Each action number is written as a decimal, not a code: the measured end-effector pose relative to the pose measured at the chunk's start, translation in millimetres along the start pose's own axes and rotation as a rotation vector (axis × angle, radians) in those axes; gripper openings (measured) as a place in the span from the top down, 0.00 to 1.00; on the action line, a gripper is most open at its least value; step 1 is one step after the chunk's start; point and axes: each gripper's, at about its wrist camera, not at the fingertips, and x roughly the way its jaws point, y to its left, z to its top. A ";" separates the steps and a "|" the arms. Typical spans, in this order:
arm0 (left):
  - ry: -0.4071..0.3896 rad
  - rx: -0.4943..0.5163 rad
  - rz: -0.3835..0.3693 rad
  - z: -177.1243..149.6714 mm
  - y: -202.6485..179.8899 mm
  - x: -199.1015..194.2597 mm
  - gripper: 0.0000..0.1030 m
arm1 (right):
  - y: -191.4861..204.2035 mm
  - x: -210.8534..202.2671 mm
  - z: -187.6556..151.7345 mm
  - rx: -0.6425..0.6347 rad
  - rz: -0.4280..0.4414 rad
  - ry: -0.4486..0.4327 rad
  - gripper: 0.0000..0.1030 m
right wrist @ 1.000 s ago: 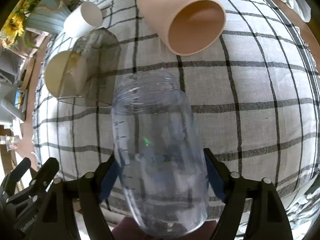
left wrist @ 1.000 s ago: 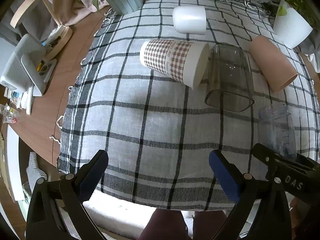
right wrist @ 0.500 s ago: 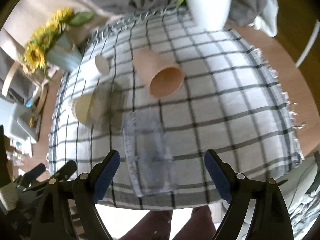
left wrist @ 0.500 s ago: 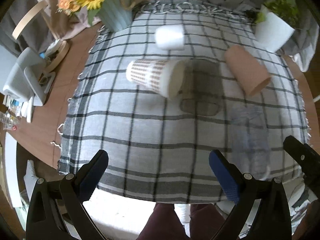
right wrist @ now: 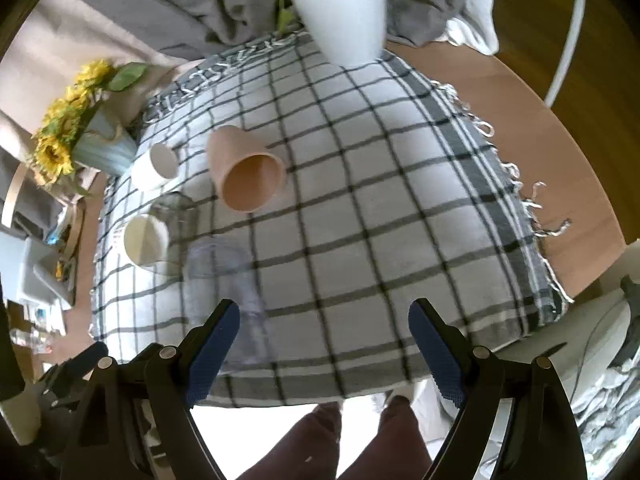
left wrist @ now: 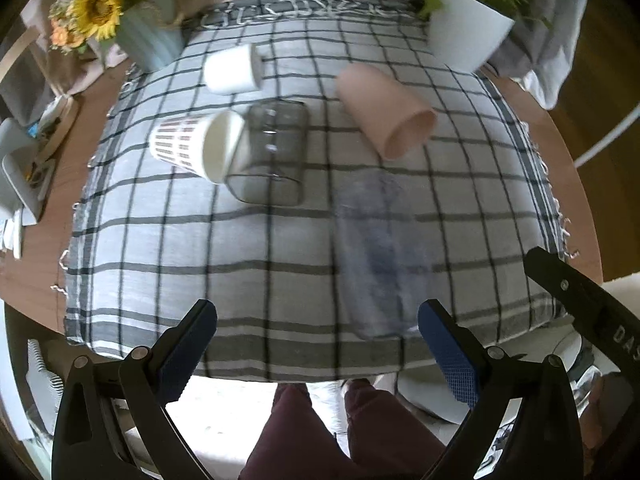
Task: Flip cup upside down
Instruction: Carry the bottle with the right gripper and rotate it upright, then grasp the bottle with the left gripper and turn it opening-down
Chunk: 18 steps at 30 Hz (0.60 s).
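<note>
Several cups lie on their sides on a checked cloth [left wrist: 168,240]. A clear plastic cup [left wrist: 376,256] lies nearest the front edge; it also shows in the right wrist view [right wrist: 236,280]. Behind it lie a smoky glass tumbler [left wrist: 272,160], a patterned paper cup [left wrist: 196,146], a small white cup [left wrist: 234,70] and a pink cup [left wrist: 384,110], which also shows in the right wrist view [right wrist: 248,170]. My left gripper [left wrist: 316,344] is open and empty, held above the front edge. My right gripper [right wrist: 324,344] is open and empty, to the right of the clear cup.
A sunflower vase [left wrist: 140,36] stands at the back left and a white plant pot [left wrist: 468,36] at the back right. The cloth [right wrist: 400,240] covers a round wooden table [right wrist: 540,128]. Clutter [left wrist: 24,168] lies on the left side. The person's legs [right wrist: 340,440] are below.
My right gripper has let go of the clear cup, opened wide and pulled back and up. The clear cup now lies on the cloth. My left gripper has also risen and drawn back.
</note>
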 end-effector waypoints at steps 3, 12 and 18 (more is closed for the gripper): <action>0.007 0.006 -0.022 -5.1 -12.6 5.4 0.00 | -14.4 2.4 -1.2 0.011 -0.013 0.011 0.16; 0.034 -0.006 -0.056 -15.0 -36.8 32.8 0.00 | -44.6 13.5 -3.6 0.007 -0.061 0.052 0.16; 0.039 -0.016 -0.024 -12.8 -42.9 52.1 0.00 | -61.6 22.2 -4.6 0.006 -0.088 0.088 0.16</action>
